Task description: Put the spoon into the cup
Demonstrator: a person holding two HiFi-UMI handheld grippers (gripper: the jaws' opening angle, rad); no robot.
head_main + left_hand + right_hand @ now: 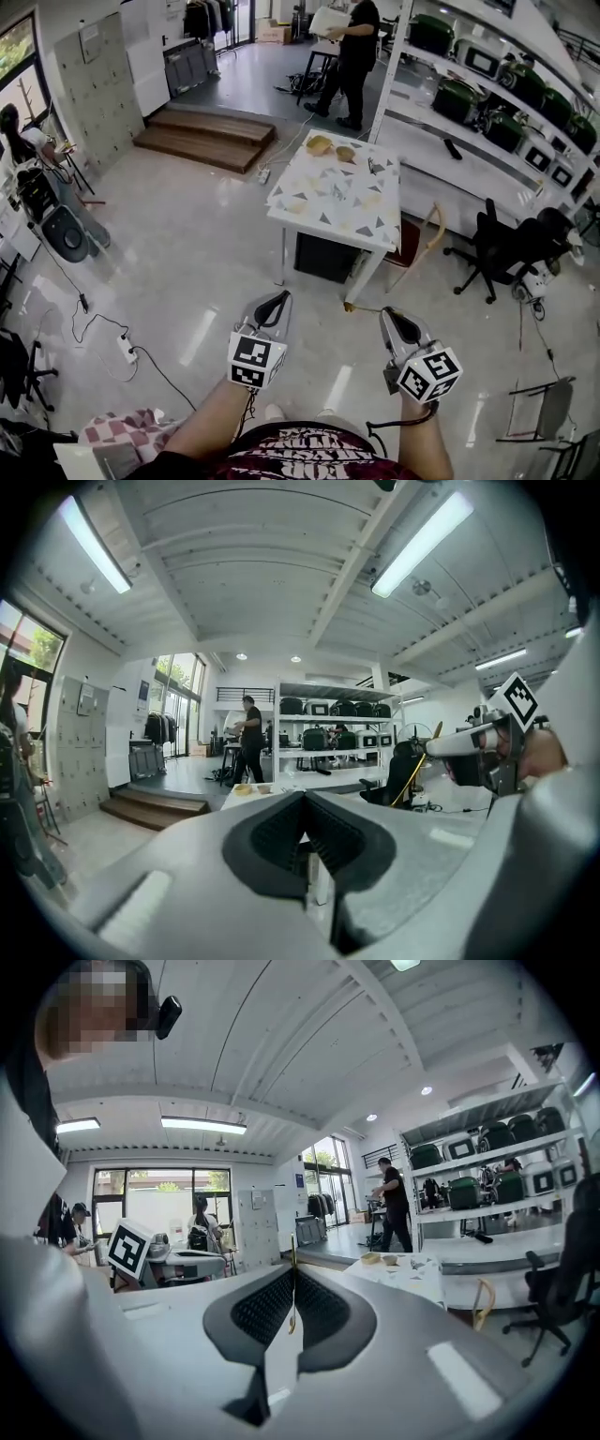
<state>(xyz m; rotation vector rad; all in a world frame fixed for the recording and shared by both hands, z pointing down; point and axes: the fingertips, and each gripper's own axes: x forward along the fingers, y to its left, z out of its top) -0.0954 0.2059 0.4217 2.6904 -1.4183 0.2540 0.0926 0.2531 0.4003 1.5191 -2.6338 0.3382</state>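
Grey left gripper (277,300) and grey right gripper (395,319) both have jaws pressed together on nothing, held low over the floor, well apart from the white triangle-patterned table (330,214), two tan round cups (319,144) at its far edge (spoon too small to pick out).

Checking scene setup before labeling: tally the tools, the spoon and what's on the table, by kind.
Tools: 2, left tool and right tool
Gold spoon: 1, in right tool
Tan cups on the table: 2
Small dark item on table: 1
Total: 6
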